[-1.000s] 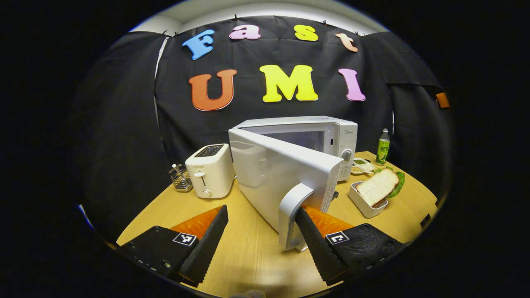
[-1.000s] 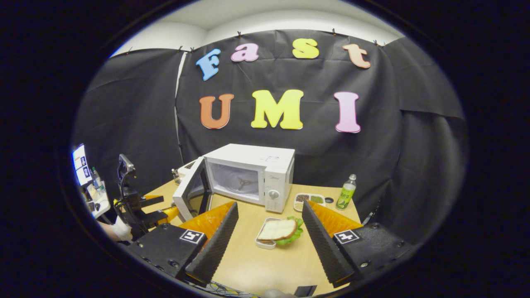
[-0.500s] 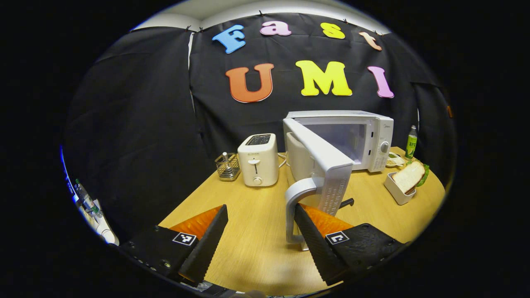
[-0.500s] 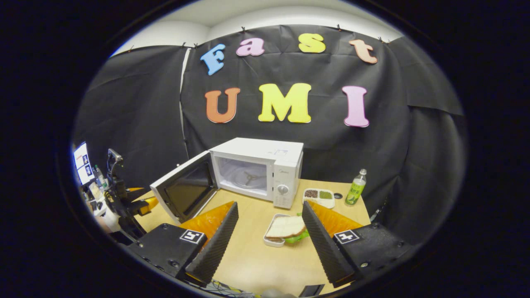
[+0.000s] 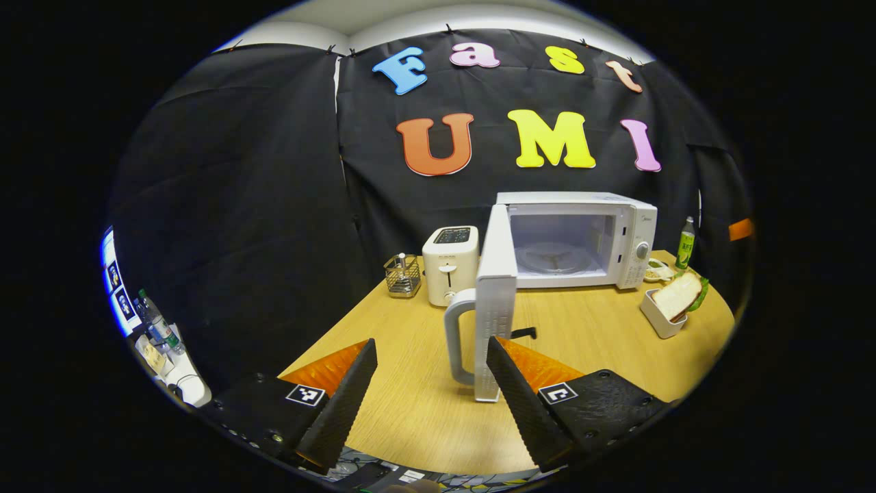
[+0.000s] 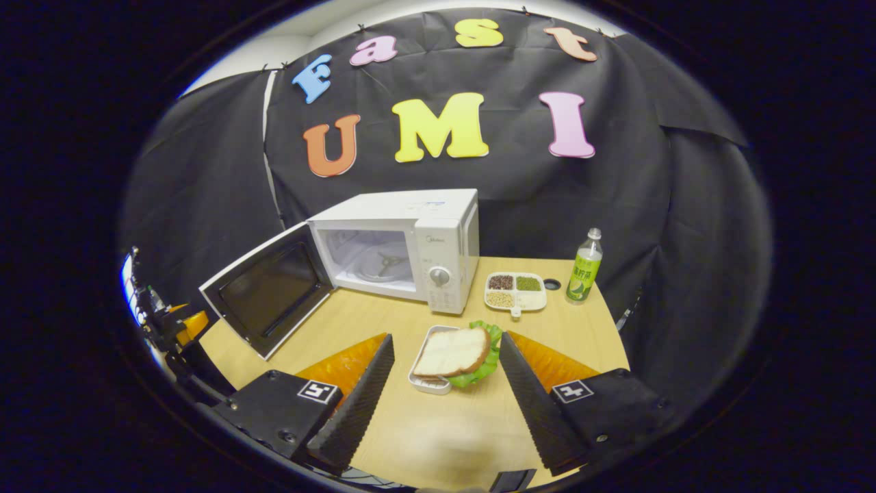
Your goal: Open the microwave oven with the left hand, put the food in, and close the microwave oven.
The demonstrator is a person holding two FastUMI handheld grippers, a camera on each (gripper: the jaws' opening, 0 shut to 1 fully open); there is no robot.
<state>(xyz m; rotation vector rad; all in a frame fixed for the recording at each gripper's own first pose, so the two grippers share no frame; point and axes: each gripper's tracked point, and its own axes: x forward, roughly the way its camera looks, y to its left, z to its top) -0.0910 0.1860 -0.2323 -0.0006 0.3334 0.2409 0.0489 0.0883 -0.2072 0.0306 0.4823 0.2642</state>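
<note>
The white boxy microwave oven [image 5: 575,236] sits at the far side of the light wooden table [image 5: 410,404], door swung wide open, so the opening step looks basically done.

Starting from the tongs: the left gripper [image 5: 431,394] has its fingers spread wide with nothing between them. The door's pale grey loop handle [image 5: 457,342] stands just ahead in the gap, closer to the right-hand finger; I can't tell for sure if that finger touches the door edge, but it's definitely not a pinch. The white microwave door [image 5: 498,301] is seen nearly edge-on in the left gripper view, and the glass turntable inside is in plain sight.

The right gripper [image 6: 445,404] is spread wide too, holding nothing. Just beyond its tips, lined up in the gap, is the sandwich, a slice of white bread on green lettuce [image 6: 454,355], sitting in a small white rectangular tray [image 6: 423,381] on the near side of the table, in front of the oven's control panel.

So my read: we're at the "put the food in" part. Next move needs the right one to come down and close on the tray's sides (not squash the bread), lift it level, then swing left and far into the cavity, clearing the door.

Further out: a white toaster [image 5: 450,263] left of the oven, and a green bottle [image 6: 584,267] plus a divided snack dish [image 6: 514,290] to the right.
</note>
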